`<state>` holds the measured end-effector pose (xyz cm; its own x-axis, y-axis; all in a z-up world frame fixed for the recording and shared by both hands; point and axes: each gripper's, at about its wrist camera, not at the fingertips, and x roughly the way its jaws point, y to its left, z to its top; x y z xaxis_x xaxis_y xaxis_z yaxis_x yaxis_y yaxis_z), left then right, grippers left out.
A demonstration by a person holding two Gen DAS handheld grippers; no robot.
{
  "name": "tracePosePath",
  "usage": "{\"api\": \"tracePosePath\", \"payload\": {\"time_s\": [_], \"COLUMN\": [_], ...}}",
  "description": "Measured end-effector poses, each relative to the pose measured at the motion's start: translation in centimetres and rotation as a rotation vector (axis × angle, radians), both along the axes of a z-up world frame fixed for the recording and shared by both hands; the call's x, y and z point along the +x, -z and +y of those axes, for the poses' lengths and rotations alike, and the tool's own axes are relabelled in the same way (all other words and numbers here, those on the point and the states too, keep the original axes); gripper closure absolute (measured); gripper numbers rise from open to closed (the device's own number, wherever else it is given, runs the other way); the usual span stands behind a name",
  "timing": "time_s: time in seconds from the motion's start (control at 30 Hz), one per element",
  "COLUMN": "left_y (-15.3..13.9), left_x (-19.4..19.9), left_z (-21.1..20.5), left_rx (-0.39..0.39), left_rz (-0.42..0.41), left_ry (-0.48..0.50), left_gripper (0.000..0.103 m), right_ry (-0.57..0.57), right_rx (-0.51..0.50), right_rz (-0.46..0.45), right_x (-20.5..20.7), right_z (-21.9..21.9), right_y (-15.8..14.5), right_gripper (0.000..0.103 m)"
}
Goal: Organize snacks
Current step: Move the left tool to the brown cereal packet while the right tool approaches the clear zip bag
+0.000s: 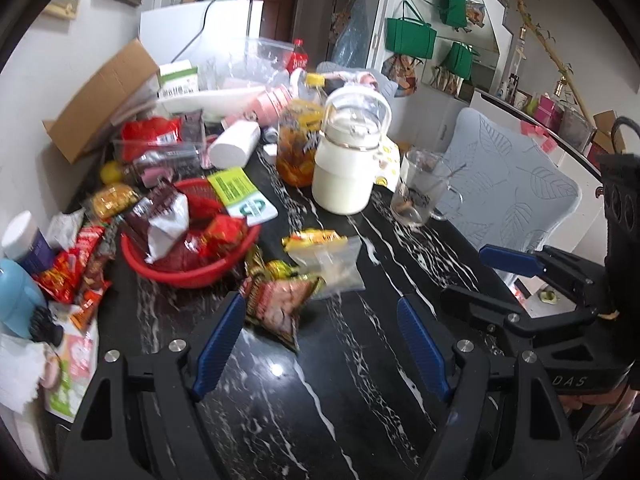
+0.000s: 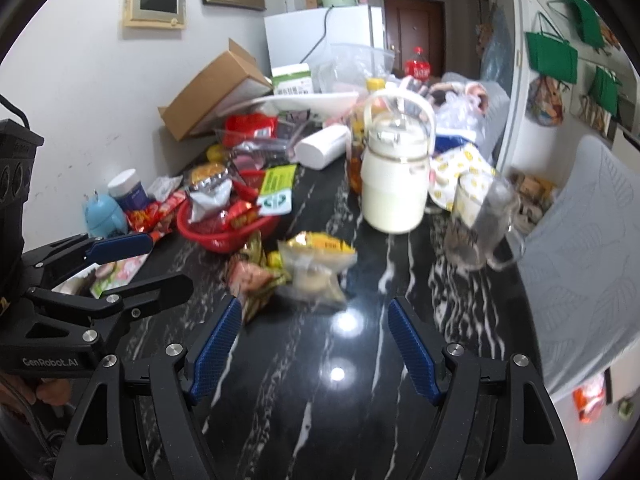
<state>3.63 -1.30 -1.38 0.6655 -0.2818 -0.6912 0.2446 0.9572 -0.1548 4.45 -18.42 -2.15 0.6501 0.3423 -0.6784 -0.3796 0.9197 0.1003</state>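
1. The left gripper [image 1: 320,344] hangs over the near part of the black marble table [image 1: 360,400], its blue-padded jaws spread wide with nothing between them.
2. The right gripper [image 2: 314,344] is released too, jaws apart over bare tabletop, empty.
3. The two grippers are side by side; each shows at the edge of the other's view.
4. The snacks lie just beyond the fingertips: a red-brown snack packet [image 1: 280,304] nearest, touching a clear bag with a yellow top [image 1: 324,256] just right of it.
5. To the far left of these sits a red basket [image 1: 184,268], already heaped with wrapped snacks.
6. More red packets [image 1: 76,268] are strewn on the table left of the basket, near a blue bottle [image 1: 16,296].
7. Farther back, near the table's middle, stands a white jug [image 1: 348,160] with a clear lid, a glass cup [image 1: 420,188] to its right and a jar of orange fruit [image 1: 298,140] to its left.
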Motion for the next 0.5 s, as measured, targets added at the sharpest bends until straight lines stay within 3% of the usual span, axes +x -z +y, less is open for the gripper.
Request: {"api": "tracePosePath", "payload": {"time_s": [0.5], "left_y": [4.7], "left_x": [1.6], "left_z": [0.6], "left_rx": [-0.024], "left_rz": [0.101], "left_ry": [-0.013], "left_gripper": [0.025], "right_ry": [0.008], "right_rx": [0.057], "right_rz": [0.124], "right_x": [1.0], "right_z": [-0.4], "right_y": [4.9], "right_gripper": [0.027]}}
